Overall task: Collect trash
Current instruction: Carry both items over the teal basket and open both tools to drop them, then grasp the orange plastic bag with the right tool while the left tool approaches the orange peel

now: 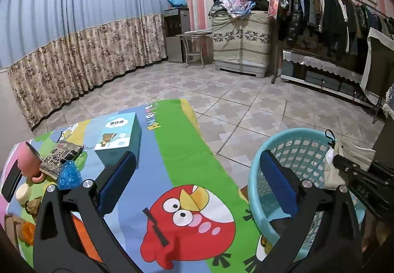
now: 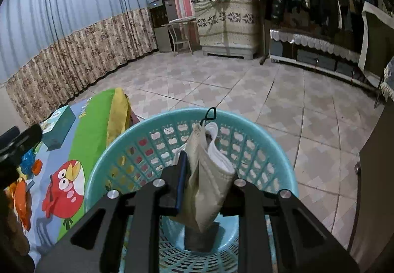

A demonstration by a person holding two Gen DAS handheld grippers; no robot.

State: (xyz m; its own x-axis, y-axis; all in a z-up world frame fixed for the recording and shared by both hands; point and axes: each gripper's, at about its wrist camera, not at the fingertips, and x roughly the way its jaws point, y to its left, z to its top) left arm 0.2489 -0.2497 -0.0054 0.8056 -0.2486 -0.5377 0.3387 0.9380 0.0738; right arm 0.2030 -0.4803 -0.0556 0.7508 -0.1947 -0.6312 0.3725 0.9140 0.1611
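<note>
Holding a beige mask (image 2: 206, 189) over the basket (image 2: 275, 150), your right gripper (image 2: 205, 182) has the mask between its jaws, pads touching it | left gripper (image 1: 197, 184): jaws wide apart, empty, above the cloth (image 1: 172, 150) beside the basket | blue wrapper (image 1: 70, 174) lies on the cloth near the box (image 1: 118, 135).

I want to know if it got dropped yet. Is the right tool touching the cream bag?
Touching. The right wrist view shows the cream bag squeezed between the right tool's fingers, hanging over the blue basket.
</note>
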